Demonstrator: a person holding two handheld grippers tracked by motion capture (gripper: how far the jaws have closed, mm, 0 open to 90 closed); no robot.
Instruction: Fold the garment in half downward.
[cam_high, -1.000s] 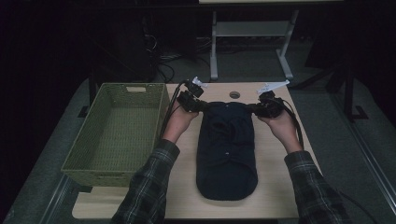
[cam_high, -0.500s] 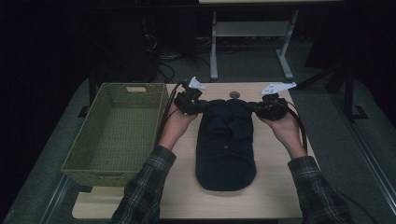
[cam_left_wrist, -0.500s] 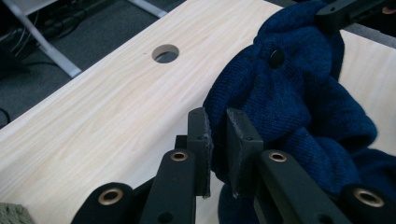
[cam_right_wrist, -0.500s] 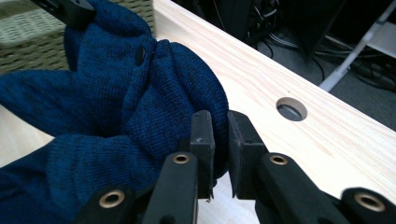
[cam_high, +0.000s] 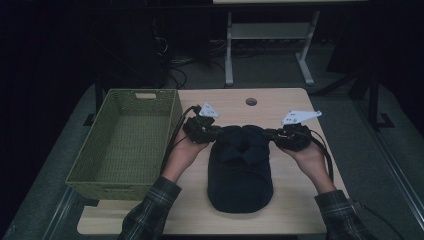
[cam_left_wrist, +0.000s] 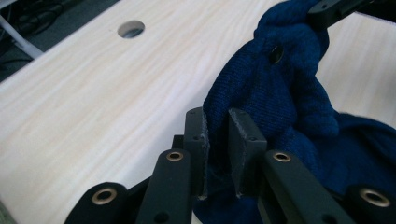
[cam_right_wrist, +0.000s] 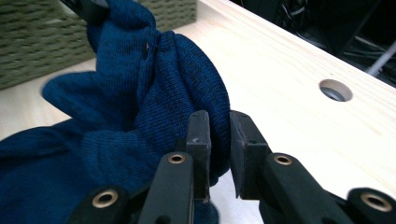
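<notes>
A dark blue knitted garment (cam_high: 240, 170) lies on the light wooden table (cam_high: 280, 102), its far end bunched and lifted. My left gripper (cam_high: 216, 133) is shut on the garment's far left edge; in the left gripper view the knit (cam_left_wrist: 280, 93) is pinched between the two pads (cam_left_wrist: 217, 149). My right gripper (cam_high: 272, 134) is shut on the far right edge, with a fold of knit (cam_right_wrist: 187, 79) clamped between its pads (cam_right_wrist: 219, 149). The other gripper's jaw tip holds the cloth at the top of each gripper view.
A green woven basket (cam_high: 127, 142) stands empty along the table's left side, close to my left hand. A round cable hole (cam_high: 251, 101) sits in the table's far middle. A white desk frame (cam_high: 270, 35) stands on the floor behind.
Both grippers have pulled the garment's far end toward the person and folded it over the rest; the garment now looks shorter and its far end is bunched.
</notes>
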